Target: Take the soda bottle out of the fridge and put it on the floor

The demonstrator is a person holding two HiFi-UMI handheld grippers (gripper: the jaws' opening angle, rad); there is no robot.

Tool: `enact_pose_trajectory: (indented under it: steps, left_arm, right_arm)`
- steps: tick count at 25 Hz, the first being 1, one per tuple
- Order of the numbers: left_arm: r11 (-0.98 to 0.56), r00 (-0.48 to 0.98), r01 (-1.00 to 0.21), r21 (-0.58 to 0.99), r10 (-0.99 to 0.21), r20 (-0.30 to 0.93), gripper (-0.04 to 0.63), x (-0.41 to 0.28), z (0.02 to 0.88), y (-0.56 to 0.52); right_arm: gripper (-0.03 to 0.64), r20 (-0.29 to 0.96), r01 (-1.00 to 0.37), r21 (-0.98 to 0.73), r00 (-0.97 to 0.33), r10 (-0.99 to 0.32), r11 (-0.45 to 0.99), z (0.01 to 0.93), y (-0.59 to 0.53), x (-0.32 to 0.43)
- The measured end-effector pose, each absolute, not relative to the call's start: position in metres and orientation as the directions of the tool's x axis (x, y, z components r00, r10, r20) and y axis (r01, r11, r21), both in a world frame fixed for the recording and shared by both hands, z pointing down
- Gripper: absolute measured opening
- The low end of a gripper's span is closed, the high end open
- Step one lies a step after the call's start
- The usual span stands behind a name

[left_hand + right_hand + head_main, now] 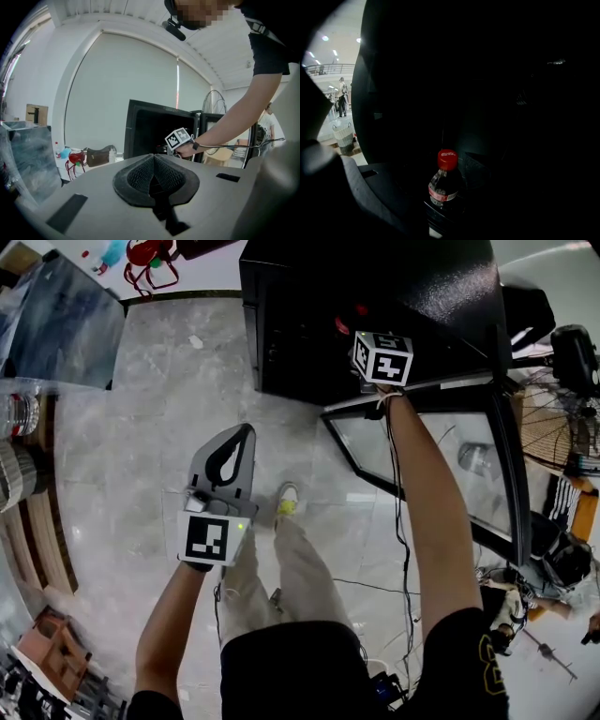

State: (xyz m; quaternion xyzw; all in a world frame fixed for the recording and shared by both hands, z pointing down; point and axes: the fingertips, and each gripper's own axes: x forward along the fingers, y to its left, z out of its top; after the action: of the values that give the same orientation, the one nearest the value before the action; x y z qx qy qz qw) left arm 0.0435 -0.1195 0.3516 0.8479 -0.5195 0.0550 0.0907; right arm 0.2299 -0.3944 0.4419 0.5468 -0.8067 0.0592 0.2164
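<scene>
The soda bottle [442, 186], clear with dark drink, a red label and a red cap, stands upright inside the dark black fridge [309, 324]. My right gripper [446, 177] reaches into the fridge with the bottle between its jaws. It is too dark to see whether the pads press on it. In the head view only its marker cube [382, 357] shows at the fridge opening. My left gripper [247, 431] hangs over the marble floor [141, 427], left of the fridge, shut with nothing in it. Its closed pads [140, 176] point toward the fridge [154, 129].
The fridge's glass door [422, 456] stands swung open to the right. A floor fan [553, 418] is behind it. Cables [412, 592] trail across the floor on the right. A table with a bag [98, 155] and red items lies left of the fridge. My shoe [287, 501] is near the door.
</scene>
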Motion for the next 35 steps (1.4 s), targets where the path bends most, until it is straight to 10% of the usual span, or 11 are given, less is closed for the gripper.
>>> enact_pose_trajectory:
  steps: [35]
  left_arm:
    - [-0.461,0.468,-0.884,0.081,-0.861,0.2,0.018,0.033,0.329,-0.092]
  right_arm:
    - [0.13,0.46,-0.866,0.077,-0.408,-0.788,0.494,0.431,-0.295,0.21]
